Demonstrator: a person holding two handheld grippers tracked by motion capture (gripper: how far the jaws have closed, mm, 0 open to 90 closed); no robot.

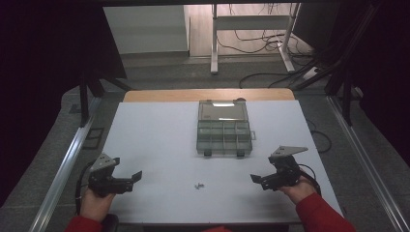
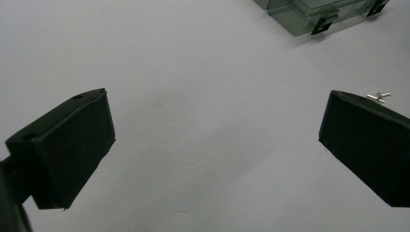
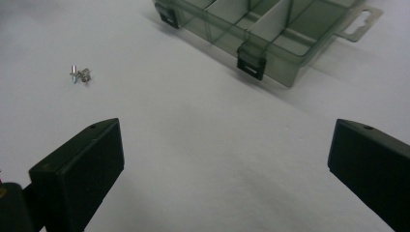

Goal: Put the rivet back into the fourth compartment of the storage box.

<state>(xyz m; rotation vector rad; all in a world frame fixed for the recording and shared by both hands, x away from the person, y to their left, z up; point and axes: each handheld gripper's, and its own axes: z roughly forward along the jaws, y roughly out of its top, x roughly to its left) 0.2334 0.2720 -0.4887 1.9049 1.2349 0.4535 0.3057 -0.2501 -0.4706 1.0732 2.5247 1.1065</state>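
A clear grey-green compartment box (image 1: 224, 128) lies open at the middle of the white table, lid folded back. Its front edge with black latches appears in the right gripper view (image 3: 270, 34) and a corner of it in the left gripper view (image 2: 319, 12). Small metal screws (image 1: 198, 185) lie on the table in front of the box, also seen as screws (image 3: 80, 74) and a screw (image 2: 378, 96). My left gripper (image 1: 137, 177) is open at the near left, jaws wide, nothing between them. My right gripper (image 1: 255, 180) is open at the near right, likewise holding nothing.
The white table (image 1: 159, 140) has a wooden strip along its far edge. Metal rails run along both sides of the table. Beyond it stand a desk frame (image 1: 251, 29) and loose cables on the floor.
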